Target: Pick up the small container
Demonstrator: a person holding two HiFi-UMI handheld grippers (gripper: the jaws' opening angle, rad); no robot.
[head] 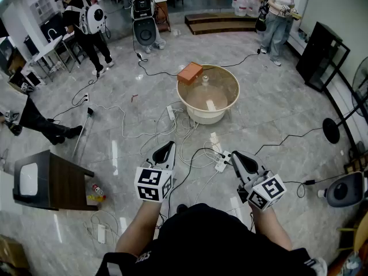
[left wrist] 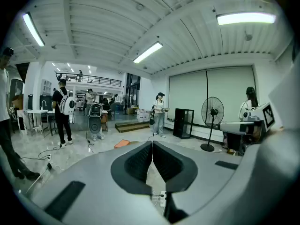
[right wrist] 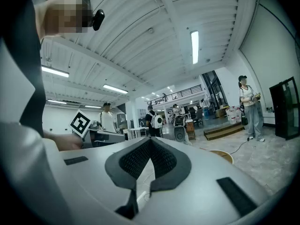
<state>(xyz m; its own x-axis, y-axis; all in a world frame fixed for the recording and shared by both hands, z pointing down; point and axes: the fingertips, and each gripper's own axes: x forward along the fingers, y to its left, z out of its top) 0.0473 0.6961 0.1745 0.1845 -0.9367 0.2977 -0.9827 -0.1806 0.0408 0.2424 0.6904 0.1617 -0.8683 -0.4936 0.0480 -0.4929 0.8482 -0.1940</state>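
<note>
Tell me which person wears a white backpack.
The person in black at the head view's upper left, white backpack on the back; the person in jeans at upper right carries a dark bag.

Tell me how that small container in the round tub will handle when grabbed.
Probably light: the small container looks tiny beside the tub. It seems to stand upright with a narrower top, so a nudge may tip it. The tub's smooth floor could let it slide.
</note>
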